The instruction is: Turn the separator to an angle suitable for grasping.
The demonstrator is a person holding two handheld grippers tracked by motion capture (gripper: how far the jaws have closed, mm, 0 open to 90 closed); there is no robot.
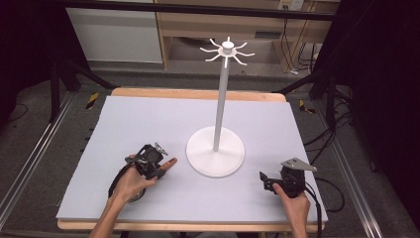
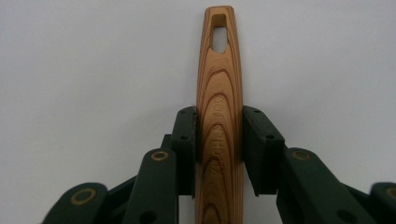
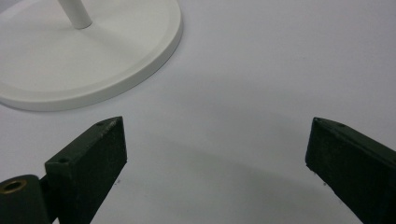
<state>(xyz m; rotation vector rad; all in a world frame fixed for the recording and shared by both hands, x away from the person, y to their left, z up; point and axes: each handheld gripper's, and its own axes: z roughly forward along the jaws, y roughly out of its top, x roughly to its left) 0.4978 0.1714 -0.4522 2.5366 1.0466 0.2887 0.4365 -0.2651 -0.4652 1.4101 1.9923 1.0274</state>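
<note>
Left gripper [image 2: 219, 140] jaws clamp the wooden utensil handle [image 2: 219, 93]; squeeze squarely, then lift toward the hook stand [image 1: 216, 148] at two o'clock. Right gripper [image 3: 215, 154] jaws stand apart.

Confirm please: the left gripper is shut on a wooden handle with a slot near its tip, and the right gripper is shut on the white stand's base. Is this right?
Not fully. The left gripper is indeed shut on the wooden handle. But the right gripper is open and holds nothing; the right gripper view shows its jaws wide apart over bare table, with the white stand's base lying beyond them, untouched.
</note>
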